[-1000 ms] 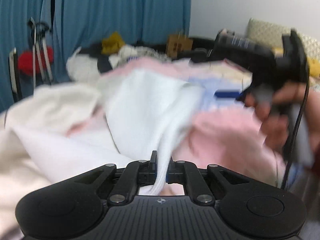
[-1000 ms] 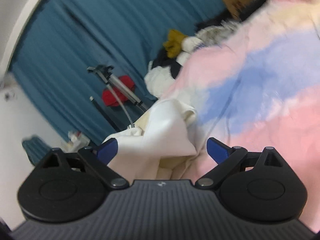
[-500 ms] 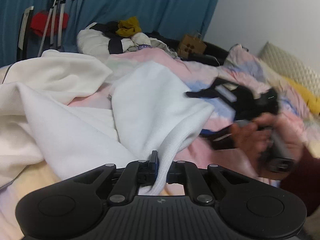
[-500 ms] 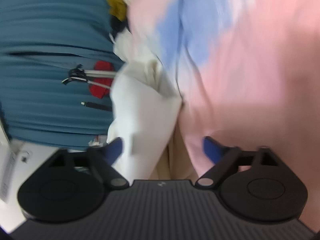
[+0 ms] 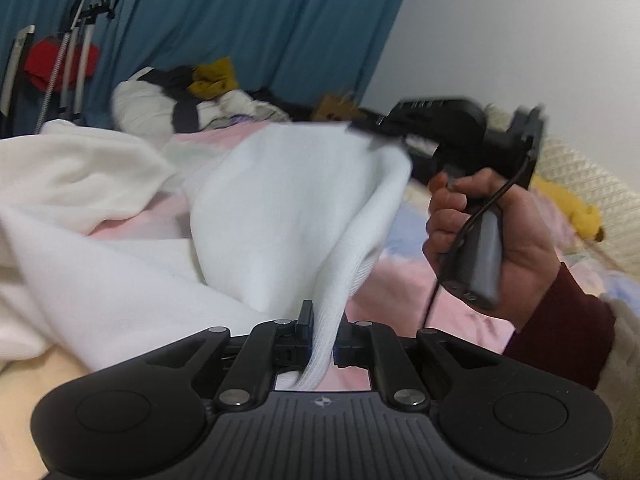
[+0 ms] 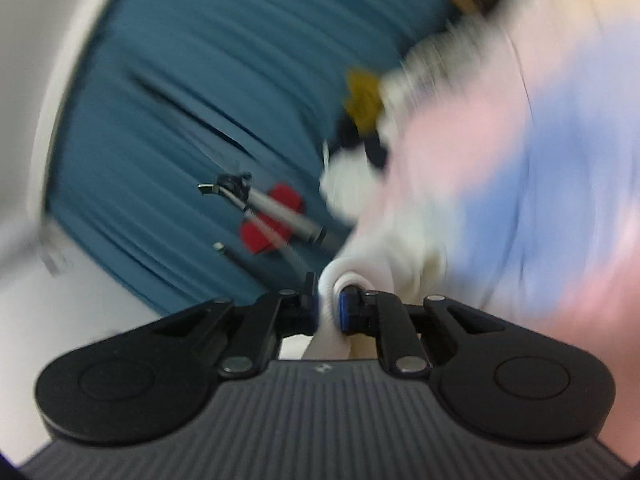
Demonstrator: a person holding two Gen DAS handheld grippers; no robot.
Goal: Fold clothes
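Two-point hold on a white garment (image 5: 288, 216), raised above a pink-and-blue bedspread (image 5: 404, 276).

Left gripper (image 5: 322, 332): jaws narrow, clamped on a ribbed hem that hangs down between them. Right gripper (image 6: 329, 306): jaws likewise narrow, pinching a rolled white edge; seen from the left wrist as a black tool in the right hand (image 5: 492, 236), at the garment's upper far corner. Between the two holds, a taut sloping edge; below it, the body of the garment, draped leftward and apparently resting on the bed beside a cream cloth (image 5: 76, 168). Right wrist view heavily blurred; exact depth of that pinch impossible to judge.

Probable step in hand: spreading the garment between two corners before laying it flat.

For a clean result:
- Keep both pinches firm; a shallow grip on a rolled edge likely to slip under tension.
- Draw apart only until the held edge runs straight, without stretching the knit.
- Lift high enough to free the trailing part from the cream cloth, or risk dragging both together.
- Lower onto open bedspread, away from the pile of clothes (image 5: 192, 92) by the blue curtain (image 5: 256, 24).
- Set down the trailing part first, held edge last, to avoid trapped folds.
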